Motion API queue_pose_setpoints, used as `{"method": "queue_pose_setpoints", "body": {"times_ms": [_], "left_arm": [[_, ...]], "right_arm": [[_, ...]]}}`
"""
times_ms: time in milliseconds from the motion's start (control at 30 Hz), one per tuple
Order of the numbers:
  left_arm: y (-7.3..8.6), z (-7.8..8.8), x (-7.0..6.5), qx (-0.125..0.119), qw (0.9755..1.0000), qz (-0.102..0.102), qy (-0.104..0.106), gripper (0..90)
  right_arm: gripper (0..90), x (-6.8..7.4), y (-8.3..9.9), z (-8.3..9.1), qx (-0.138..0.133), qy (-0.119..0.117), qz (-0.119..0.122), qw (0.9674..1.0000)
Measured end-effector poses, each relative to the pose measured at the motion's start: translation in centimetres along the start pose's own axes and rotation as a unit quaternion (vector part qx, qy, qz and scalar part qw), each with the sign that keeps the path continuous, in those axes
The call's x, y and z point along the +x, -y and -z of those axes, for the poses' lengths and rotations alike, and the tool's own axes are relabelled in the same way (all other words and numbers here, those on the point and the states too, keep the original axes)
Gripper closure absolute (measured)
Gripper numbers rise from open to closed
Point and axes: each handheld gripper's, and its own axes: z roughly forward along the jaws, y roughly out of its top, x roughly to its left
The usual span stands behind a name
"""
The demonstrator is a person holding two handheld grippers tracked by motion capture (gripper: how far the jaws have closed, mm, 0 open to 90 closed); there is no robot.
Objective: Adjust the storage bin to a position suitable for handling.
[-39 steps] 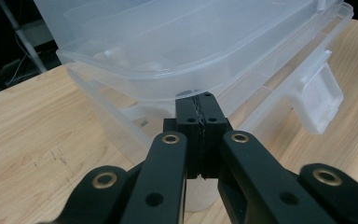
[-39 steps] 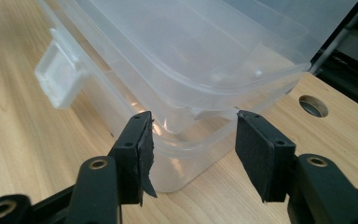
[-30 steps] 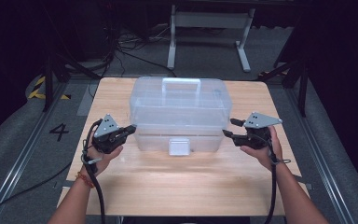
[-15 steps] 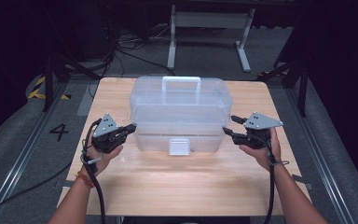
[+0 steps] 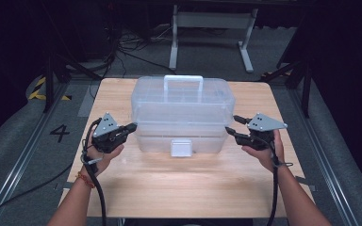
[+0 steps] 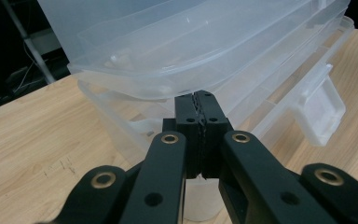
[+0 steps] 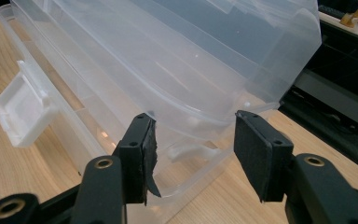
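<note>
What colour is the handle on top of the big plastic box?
White. The handle tops the see-through box; the high view shows it best.

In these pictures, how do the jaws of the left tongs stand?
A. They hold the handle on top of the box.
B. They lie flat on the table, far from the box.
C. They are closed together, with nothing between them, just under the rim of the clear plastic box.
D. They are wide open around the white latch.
C: in the left gripper view the pads of the left tongs meet, empty, at the rim of the clear plastic box.
</note>
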Motion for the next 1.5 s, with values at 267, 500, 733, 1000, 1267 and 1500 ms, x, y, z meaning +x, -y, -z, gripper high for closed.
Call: {"method": "queue_pose_setpoints", "body": {"times_ms": [267,500,733,1000,1267,1500], "left_arm": [[-0.1,0.0,0.0,0.003,1.0,0.002,0.0,89.7],[-0.2,0.0,0.0,0.003,1.0,-0.002,0.001,89.7],[-0.1,0.1,0.0,0.0,1.0,-0.002,0.001,89.2],[0.4,0.1,0.0,0.015,0.9999,-0.007,-0.001,87.0],[0.9,-0.3,-0.2,0.03,0.9995,-0.014,0.001,85.7],[1.3,-0.9,-0.3,0.044,0.9989,-0.015,0.007,85.2]], "right_arm": [[44.9,-0.3,0.3,-0.1,0.005,-0.001,0.002,1.0],[48.2,-0.5,0.4,-0.1,0.005,0.023,0.004,0.9997],[49.9,-0.6,0.2,-0.3,-0.001,0.032,0.008,0.9994],[53.6,-1.1,-1.1,-0.1,-0.027,0.047,0.007,0.9985],[58.6,-1.7,-2.4,-0.2,-0.045,0.061,0.0,0.9971],[61.5,-2.4,-3.3,-0.5,-0.057,0.068,-0.004,0.996]]}}
